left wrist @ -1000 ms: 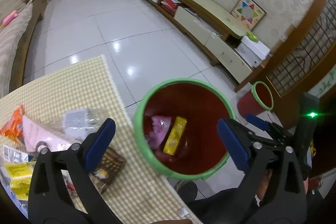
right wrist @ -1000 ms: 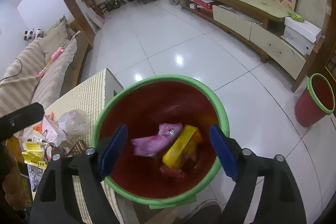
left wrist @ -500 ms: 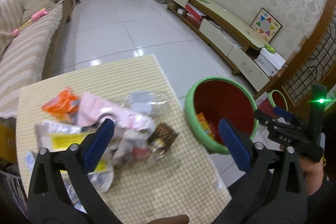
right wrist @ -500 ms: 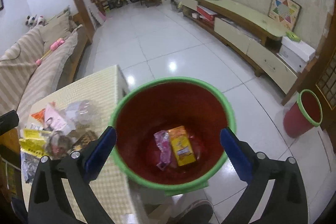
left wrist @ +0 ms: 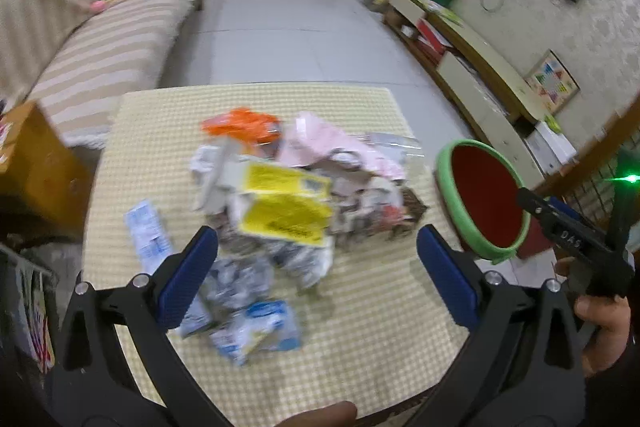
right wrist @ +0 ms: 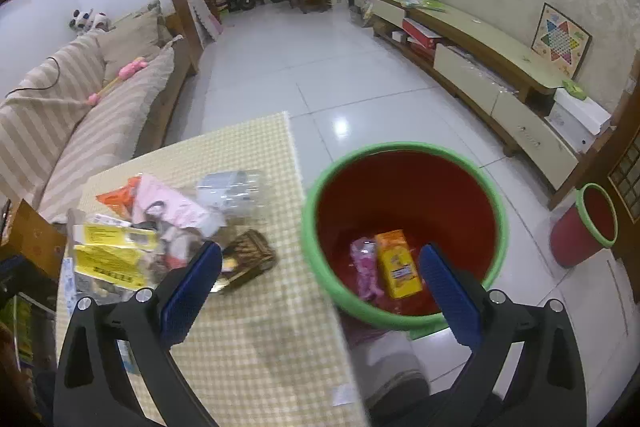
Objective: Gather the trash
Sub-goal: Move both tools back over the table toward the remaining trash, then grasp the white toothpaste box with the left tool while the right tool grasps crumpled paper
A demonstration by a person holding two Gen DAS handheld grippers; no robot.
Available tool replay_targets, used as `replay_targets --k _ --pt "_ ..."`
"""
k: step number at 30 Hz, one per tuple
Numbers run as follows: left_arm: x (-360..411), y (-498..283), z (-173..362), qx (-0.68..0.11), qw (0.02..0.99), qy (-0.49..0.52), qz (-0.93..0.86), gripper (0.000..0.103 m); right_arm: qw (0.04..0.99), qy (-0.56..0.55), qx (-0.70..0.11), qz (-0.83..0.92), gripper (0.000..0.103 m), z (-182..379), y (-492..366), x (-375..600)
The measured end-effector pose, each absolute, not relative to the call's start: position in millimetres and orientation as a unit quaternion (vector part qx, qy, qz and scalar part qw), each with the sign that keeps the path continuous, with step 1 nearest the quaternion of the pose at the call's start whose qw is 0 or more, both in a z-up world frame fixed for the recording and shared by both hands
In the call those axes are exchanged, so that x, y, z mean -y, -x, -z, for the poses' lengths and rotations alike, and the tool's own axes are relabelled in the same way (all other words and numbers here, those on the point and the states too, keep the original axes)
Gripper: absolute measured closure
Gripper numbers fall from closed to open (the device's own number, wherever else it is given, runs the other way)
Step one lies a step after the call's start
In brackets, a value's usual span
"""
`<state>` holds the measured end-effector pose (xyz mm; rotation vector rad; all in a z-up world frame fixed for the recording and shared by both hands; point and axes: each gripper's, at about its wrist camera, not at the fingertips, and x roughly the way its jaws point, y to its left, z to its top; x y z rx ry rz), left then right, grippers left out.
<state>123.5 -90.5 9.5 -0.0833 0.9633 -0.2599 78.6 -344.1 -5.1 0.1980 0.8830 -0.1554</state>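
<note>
Left wrist view: left gripper (left wrist: pixel 316 259) empty, jaws apart; trash pile (left wrist: pixel 288 203) on table (left wrist: pixel 360 359) just ahead, between fingers (nearer hand).
Right wrist view: right gripper (right wrist: pixel 320 279) spread wide, empty; pile beyond left finger, bin (right wrist: pixel 402 231) ahead-right.

Each gripper, left gripper (left wrist: pixel 318 267) and right gripper (right wrist: pixel 320 279), has black plastic arms, silver screws at the joints and ribbed blue pads (right wrist: pixel 191 293). The right gripper's black body bears white lettering and a green light. Below it shows a grey shoe (right wrist: pixel 394 371).
</note>
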Motion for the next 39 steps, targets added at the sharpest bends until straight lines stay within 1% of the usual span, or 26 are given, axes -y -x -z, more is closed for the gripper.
replay_targets --k 4,8,12,19,24,29,33,39 --pt "54 -109 -7 -0.448 0.885 0.067 0.108 0.005 0.896 -0.082 -0.432 0.053 0.007 11 -77 313" --pt "21 -96 -5 -0.422 0.897 0.105 0.083 0.006 0.891 -0.091 -0.444 0.027 0.007 18 -76 289" --pt "-2 -96 7 -0.444 0.882 0.133 0.079 0.006 0.888 -0.083 -0.452 0.011 0.007 21 -76 270" --pt "-28 -90 18 -0.463 0.877 0.117 0.057 0.006 0.889 -0.070 -0.452 -0.022 0.007 23 -75 243" --pt "-44 -90 25 -0.473 0.871 0.128 0.034 0.006 0.887 -0.061 -0.457 -0.024 0.008 28 -78 231" --pt "-49 -93 34 -0.482 0.867 0.127 0.018 0.006 0.882 -0.078 -0.463 -0.034 0.012 34 -85 230" --pt "-49 -100 42 -0.490 0.861 0.135 0.020 0.006 0.878 -0.080 -0.471 -0.031 0.020 41 -97 230" --pt "-40 -121 62 -0.507 0.852 0.126 0.020 0.006 0.865 -0.090 -0.492 -0.027 0.024 60 -120 233"
